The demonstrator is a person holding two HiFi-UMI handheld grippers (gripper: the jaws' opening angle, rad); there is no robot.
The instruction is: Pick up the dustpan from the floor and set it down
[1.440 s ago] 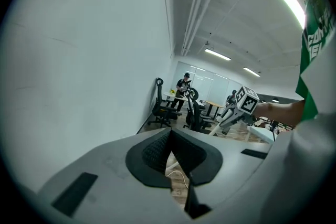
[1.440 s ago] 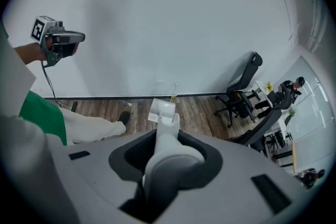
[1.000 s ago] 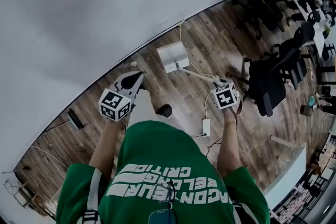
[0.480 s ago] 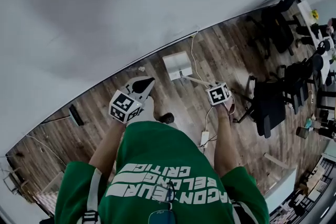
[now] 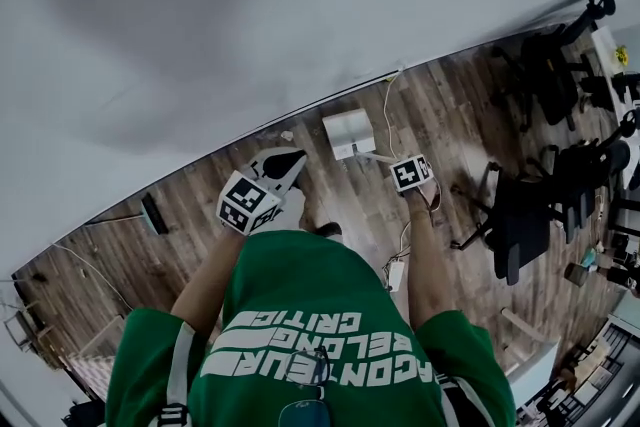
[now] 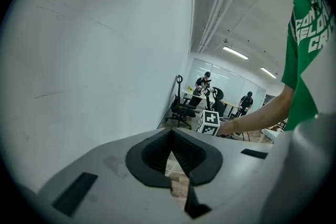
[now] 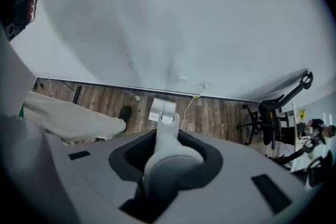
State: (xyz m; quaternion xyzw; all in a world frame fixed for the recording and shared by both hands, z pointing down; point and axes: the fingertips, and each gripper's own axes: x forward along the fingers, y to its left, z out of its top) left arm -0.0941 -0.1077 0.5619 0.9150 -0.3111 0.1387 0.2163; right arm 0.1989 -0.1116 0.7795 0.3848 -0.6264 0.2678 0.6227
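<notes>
The right gripper (image 7: 167, 139) clamps the dustpan (image 7: 161, 109) by its handle, pan pointing down toward the wooden floor (image 7: 220, 113). The left gripper (image 6: 170, 136) is closed and empty.

**Dull Plastic, Grained Wood**

The dustpan (image 5: 350, 131) looks like smooth, pale plastic with a matt finish (its handle (image 7: 167, 150) the same). The floor (image 5: 455, 130) is brown wood-grain planking, the wall (image 5: 250, 5) flat matt paint, and the shirt (image 5: 300, 300) green cloth.

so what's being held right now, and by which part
The right gripper is shut on the dustpan, gripping its long handle well up from the scoop end. The left gripper holds nothing.
</notes>
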